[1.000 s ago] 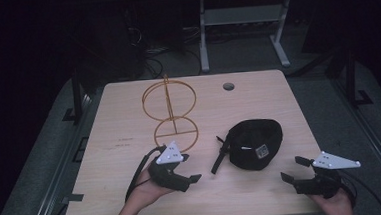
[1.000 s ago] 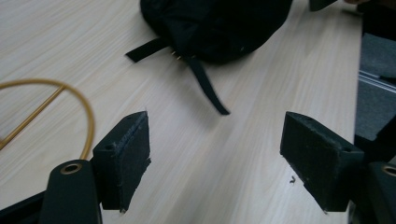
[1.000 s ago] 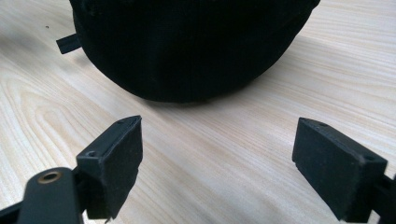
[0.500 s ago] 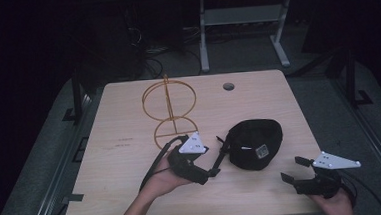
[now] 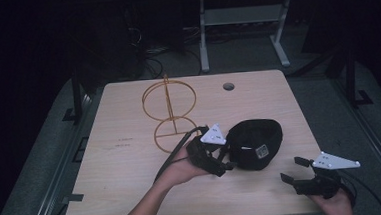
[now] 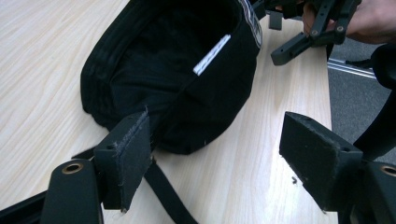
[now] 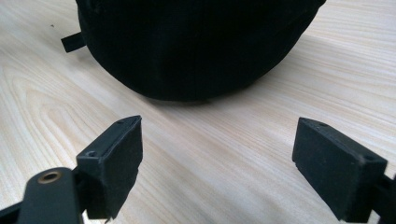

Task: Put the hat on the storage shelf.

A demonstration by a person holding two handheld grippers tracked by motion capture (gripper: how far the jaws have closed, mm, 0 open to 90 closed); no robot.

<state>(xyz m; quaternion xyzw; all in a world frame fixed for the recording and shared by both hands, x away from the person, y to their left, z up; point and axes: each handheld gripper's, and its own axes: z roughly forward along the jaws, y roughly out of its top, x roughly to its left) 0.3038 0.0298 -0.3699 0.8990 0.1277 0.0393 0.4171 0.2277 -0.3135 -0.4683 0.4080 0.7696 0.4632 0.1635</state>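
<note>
From the high view, an upturned black fabric cap (image 5: 257, 142) lies crown-down near the middle of the pale wooden surface (image 5: 133, 191), its opening facing up, with a gold wire stand of rings on a post (image 5: 169, 114) just beyond it to the left. The left tongs (image 5: 221, 161) sit right at the cap's near-left rim, spread, while the right tongs (image 5: 291, 170) hover apart from the cap over the surface's near right corner, also spread and holding nothing. In the left gripper view, the cap (image 6: 177, 74) shows its hollow inside with a small white label (image 6: 212, 55) sewn into the lining and nothing else in it; one pad (image 6: 128, 158) rests against the cap's rim by the black strap (image 6: 168, 196), the other pad stands well off over bare wood, so nothing is pinched yet, and the right tongs (image 6: 299, 35) appear at the top. To do this grasp well, I judge the near pad should slip inside the rim and the far one outside, taking the stiff band rather than the loose strap, before closing. In the right gripper view, the cap's rounded black crown (image 7: 196, 46) sits ahead of the wide-spread tongs (image 7: 219, 163), near but not touching; they could steady the far side if the cap slides.
</note>
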